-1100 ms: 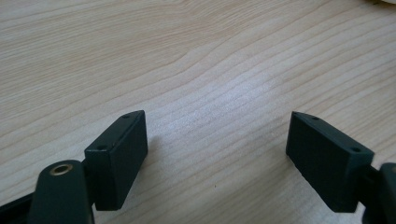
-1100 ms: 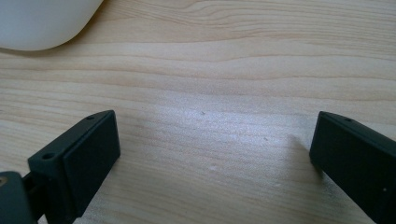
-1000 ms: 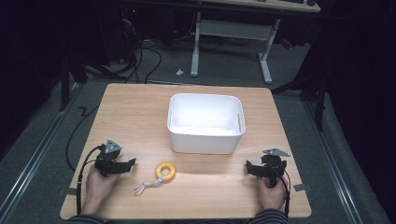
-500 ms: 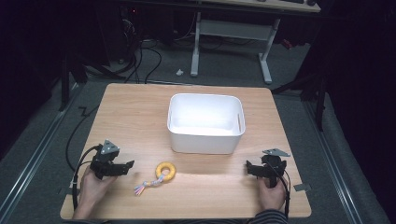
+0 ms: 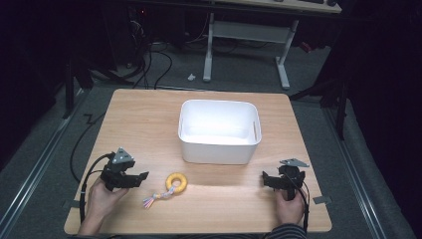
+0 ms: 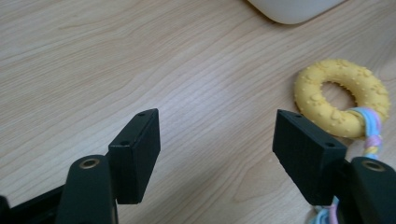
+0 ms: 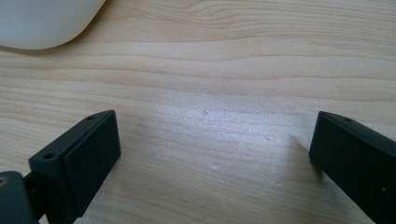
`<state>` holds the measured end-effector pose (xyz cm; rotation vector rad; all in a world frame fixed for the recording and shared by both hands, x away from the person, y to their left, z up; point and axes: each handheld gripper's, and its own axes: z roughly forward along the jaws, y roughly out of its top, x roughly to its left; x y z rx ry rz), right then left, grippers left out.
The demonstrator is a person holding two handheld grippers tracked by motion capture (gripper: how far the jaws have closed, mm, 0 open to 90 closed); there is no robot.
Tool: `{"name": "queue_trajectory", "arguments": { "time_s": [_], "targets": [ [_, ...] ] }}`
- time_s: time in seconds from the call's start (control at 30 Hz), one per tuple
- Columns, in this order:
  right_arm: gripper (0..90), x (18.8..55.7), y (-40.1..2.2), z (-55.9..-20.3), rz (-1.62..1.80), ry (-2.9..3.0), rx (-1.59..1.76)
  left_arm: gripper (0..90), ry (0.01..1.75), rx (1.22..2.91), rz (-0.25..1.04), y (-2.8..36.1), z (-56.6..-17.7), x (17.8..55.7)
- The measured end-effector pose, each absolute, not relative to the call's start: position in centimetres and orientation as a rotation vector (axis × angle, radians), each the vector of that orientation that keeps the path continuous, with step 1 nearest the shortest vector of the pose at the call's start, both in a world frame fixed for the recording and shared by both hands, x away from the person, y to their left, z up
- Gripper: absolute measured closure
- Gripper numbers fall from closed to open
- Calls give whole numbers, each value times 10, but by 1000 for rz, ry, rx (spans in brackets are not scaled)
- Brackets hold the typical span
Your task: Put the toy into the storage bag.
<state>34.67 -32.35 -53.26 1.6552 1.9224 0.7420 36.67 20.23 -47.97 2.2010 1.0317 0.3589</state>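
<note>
Presently our left tongs [image 5: 142, 178] stand spread, having just been closing, nothing between them. Just right of them on the tabletop [image 5: 149, 119] lies the yellow ring toy [image 5: 177, 182] with its rope tail [image 5: 155, 197]; probably light, rubbery, best pinched across the ring. Beyond it, the white bin [image 5: 219, 152]. Our right tongs [image 5: 266, 180] stand spread, empty.

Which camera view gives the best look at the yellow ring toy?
The left gripper view: the ring toy shows close up, bumps clear, its pastel rope knotted through it, beside the open left gripper. The high view shows it small but whole on the table. The right gripper view looks at bare wood.
</note>
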Motion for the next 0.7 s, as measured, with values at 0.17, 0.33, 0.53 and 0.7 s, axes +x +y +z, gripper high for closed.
{"name": "queue_trajectory", "arguments": {
  "time_s": [0.17, 0.33, 0.53, 0.7],
  "targets": [
    [17, 347, -324, -533, 742, 1923, 1655, 368, 1002, 2239, 332, 191, -479, 365],
    [18, 347, -323, -533, 746, 1924, 1654, 388, 970, 2277, 331, 177, -475, 365],
    [17, 346, -323, -533, 747, 1924, 1653, 403, 921, 2348, 351, 159, -470, 365],
    [18, 346, -323, -533, 747, 1924, 1653, 420, 908, 2363, 334, 148, -469, 366]
  ]
}}
